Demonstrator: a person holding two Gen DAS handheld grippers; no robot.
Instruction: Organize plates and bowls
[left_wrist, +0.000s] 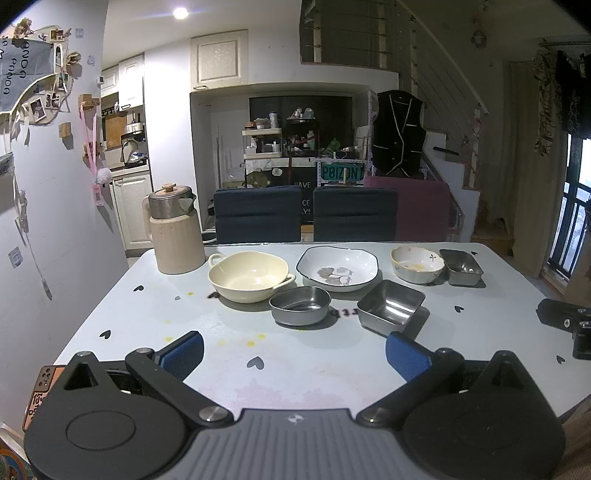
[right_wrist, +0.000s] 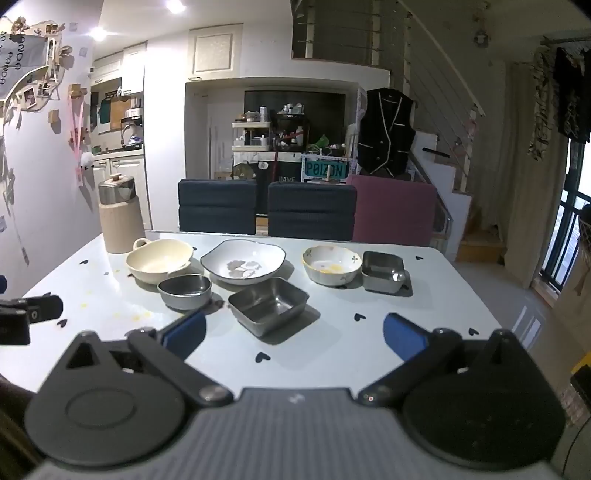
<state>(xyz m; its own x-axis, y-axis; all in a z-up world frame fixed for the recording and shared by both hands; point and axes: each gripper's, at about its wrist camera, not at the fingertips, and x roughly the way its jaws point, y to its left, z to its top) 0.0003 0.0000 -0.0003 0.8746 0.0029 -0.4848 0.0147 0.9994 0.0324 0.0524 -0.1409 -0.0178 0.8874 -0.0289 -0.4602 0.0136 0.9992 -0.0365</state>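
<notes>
The left gripper (left_wrist: 295, 352) and right gripper (right_wrist: 294, 338) both gape fully wide, empty, touching nothing. Bowls and plates sit at twelve o'clock on the table (left_wrist: 147, 317), the round steel bowl (left_wrist: 300, 305) nearest the left.

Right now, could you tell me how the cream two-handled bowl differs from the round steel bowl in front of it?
The cream two-handled bowl is pale, matte ceramic; the round steel bowl is grey, shiny metal. The cream bowl is wider and has loop handles at its rim; the steel bowl is smaller and has none. The cream bowl sits farther back, near the jug. Both stand upright and look empty.
</notes>
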